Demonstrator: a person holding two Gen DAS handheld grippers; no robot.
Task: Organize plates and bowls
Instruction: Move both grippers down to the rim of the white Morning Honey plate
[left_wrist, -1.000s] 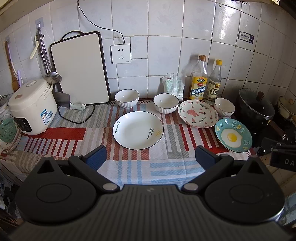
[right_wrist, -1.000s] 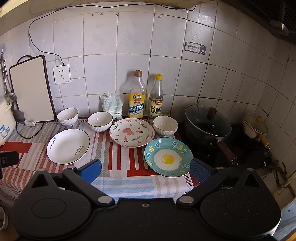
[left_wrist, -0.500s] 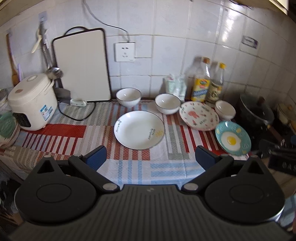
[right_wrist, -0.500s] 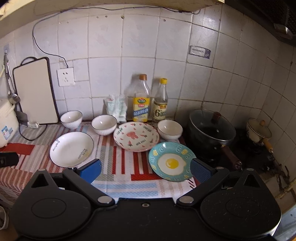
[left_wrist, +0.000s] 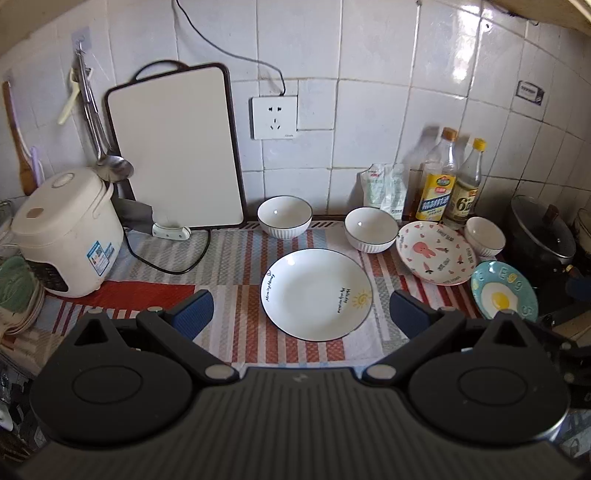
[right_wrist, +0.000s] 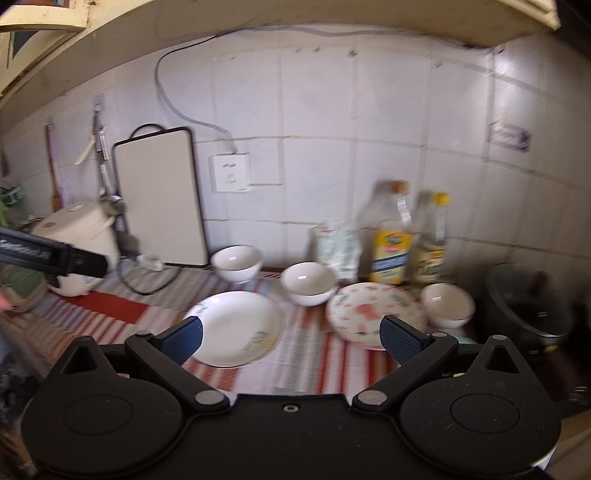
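Currently both the left gripper (left_wrist: 301, 310) and right gripper (right_wrist: 291, 338) hover spread and empty; a careless reach at the white plate (left_wrist: 316, 293) could knock the nearby bowl (left_wrist: 370, 229).

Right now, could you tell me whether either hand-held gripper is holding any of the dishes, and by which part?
Nothing is held. The left hand-held gripper and the right hand-held gripper are both open and empty, above the striped cloth.

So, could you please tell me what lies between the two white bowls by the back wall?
Nothing: in the left wrist view only bare striped cloth separates the left bowl from the middle bowl.
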